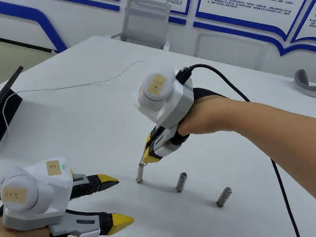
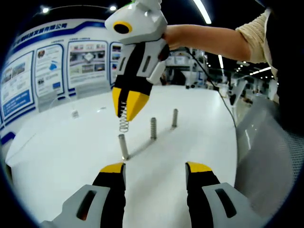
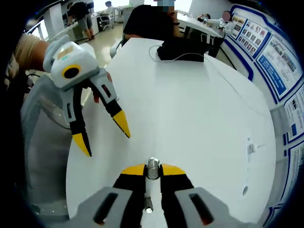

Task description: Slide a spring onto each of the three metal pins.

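White desk (image 1: 89, 118) is carrying three upright pins in a row across the lower middle of the head view. The right tool (image 1: 148, 157), at the centre of that view, is pointing downward and gripping a spring (image 2: 124, 116) between its yellow tips. In the left gripper view the spring is hanging just above the bare pin (image 1: 140, 174), its lower end close to the pin's top. Whether the two are touching is not clear. In the right gripper view the spring is sitting between the tips at the bottom centre, with the pin showing below it. The middle pin (image 1: 181, 182) and the far-right pin (image 1: 223, 197) are each already wearing a spring. The left tool (image 1: 121, 201) is sitting at the lower left of the head view, to the left of the pins. Its jaws are standing wide apart and holding nothing. A black cable (image 1: 207, 66) is arching away from the top of the right tool toward the right of the frame.
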{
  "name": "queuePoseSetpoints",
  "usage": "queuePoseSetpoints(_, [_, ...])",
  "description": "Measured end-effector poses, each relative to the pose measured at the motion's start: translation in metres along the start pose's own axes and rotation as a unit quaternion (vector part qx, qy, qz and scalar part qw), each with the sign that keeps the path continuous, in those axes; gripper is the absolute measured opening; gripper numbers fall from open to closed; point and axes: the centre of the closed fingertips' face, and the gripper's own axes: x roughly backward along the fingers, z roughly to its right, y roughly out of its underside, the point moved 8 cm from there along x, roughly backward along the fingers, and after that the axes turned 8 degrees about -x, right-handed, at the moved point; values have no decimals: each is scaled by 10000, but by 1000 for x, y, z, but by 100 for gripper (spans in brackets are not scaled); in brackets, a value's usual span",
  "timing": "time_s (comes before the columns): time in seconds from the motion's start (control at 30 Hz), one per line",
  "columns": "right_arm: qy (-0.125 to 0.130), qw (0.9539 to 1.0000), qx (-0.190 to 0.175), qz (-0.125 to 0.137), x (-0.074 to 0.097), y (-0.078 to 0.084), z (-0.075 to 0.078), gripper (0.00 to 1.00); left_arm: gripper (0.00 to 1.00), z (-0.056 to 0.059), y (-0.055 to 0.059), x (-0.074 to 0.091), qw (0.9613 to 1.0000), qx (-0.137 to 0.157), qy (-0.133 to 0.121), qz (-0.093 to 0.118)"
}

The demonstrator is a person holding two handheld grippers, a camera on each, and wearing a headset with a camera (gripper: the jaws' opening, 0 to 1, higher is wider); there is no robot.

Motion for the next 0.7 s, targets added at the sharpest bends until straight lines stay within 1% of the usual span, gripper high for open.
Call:
queuePoseSetpoints(0.43, [-63,10000,-11,-75,-9,-3,2,12,51,-1,2,0,10000,32,-7,-2])
queuePoseSetpoints(0.7, [-52,9999,-1,-154,-12,-5,4,12,50,-2,4,3,10000,79,-36,6])
